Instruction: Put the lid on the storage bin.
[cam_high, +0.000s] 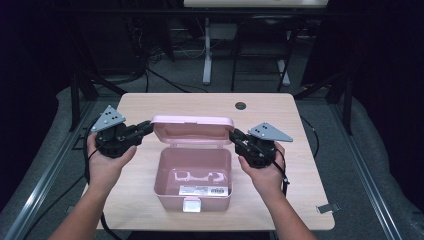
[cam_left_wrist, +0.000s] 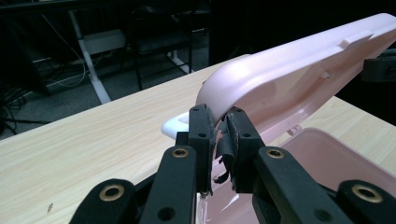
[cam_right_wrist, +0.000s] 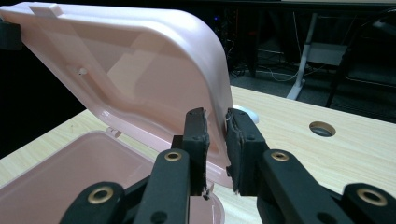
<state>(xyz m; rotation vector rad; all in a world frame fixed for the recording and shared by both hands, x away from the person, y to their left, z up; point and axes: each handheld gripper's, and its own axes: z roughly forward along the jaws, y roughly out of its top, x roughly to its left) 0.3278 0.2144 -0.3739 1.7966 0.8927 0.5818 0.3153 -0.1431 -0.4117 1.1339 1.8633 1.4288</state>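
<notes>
We are standing at the wooden table (cam_high: 150, 107) with the pink box (cam_high: 192, 176) sitting in the middle of it, and its lid (cam_high: 192, 131) is standing up. Our left gripper (cam_high: 146, 127) is pinching the lid's left edge, and our right gripper (cam_high: 235, 136) is pinching its right edge, with the jaws nearly together around the thin rim.

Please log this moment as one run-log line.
left gripper: jaws astride lid edge | right gripper: jaws astride lid's other edge | box: open, lid raised
</notes>
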